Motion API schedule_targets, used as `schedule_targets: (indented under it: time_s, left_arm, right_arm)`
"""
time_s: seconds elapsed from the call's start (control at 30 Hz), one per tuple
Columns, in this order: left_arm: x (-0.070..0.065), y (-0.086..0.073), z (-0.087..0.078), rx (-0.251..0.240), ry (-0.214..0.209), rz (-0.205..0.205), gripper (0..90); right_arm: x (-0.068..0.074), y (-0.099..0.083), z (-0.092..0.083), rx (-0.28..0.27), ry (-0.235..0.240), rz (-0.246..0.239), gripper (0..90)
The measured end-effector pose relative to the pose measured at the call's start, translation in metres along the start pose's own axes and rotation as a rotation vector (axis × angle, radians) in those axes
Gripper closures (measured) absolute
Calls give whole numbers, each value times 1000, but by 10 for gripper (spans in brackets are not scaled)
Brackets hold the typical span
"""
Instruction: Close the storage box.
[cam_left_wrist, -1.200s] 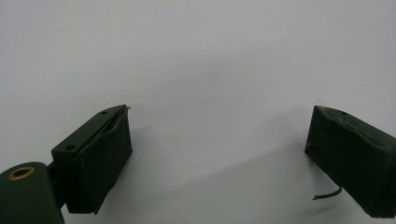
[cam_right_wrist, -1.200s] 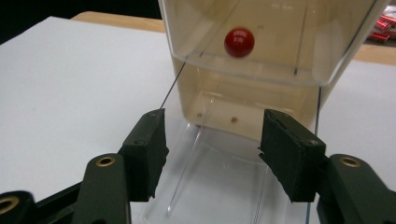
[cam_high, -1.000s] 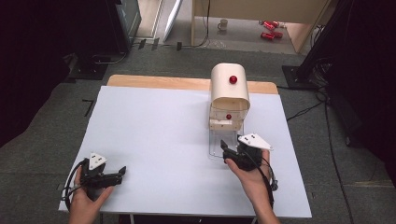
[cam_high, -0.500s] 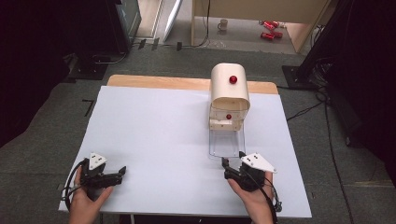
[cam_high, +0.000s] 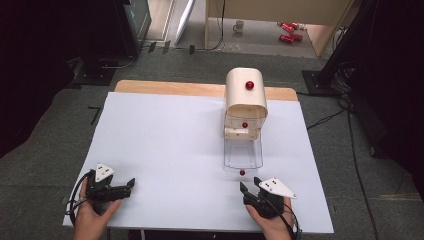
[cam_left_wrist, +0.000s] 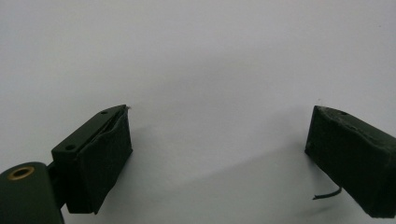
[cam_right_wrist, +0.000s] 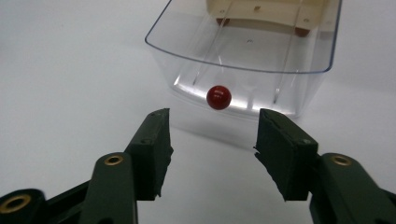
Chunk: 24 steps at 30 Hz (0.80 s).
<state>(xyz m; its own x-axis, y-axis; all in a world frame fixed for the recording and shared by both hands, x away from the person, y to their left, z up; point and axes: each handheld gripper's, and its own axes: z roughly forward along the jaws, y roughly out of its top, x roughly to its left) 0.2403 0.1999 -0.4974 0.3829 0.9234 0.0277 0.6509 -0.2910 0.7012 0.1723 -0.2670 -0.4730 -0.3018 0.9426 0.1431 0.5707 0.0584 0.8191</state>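
1 clear drawer (cam_high: 243, 159) pulled out, red knob (cam_right_wrist: 218, 97), cream cabinet (cam_high: 245, 97) behind

I see a grey carpet floor (cam_high: 165, 65) around the white table (cam_high: 165, 145). At top centre a wooden cabinet (cam_high: 270, 12) stands, with a mug (cam_high: 240, 26) and red cans (cam_high: 287, 31) underneath. The frame's sides are dark.

Cream cabinet (cam_right_wrist: 266, 11) behind clear drawer (cam_right_wrist: 243, 70) cut by top edge; floor mug (cam_high: 239, 25) beyond cabinet too small to read.
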Motion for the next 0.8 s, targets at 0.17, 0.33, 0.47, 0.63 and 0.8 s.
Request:
schedule_targets:
  time_s: [0.17, 0.33, 0.47, 0.63, 0.8]
  left_arm:
    - [0, 0, 0, 0, 0, 0, 68]
    - [0, 0, 0, 0, 0, 0, 68]
    - [0, 0, 0, 1, 0, 0, 68]
    - [0, 0, 0, 0, 0, 0, 68]
    - [0, 0, 0, 0, 0, 0, 68]
  right_arm:
    - [-2, -3, 12, 0, -13, 11, 576]
    - [-4, -2, 23, 3, -21, 25, 631]
    - [-5, -2, 30, 12, -23, 42, 668]
    - [-3, 0, 34, 6, -32, 38, 678]
    - [-3, 2, 38, 3, -46, 54, 703]
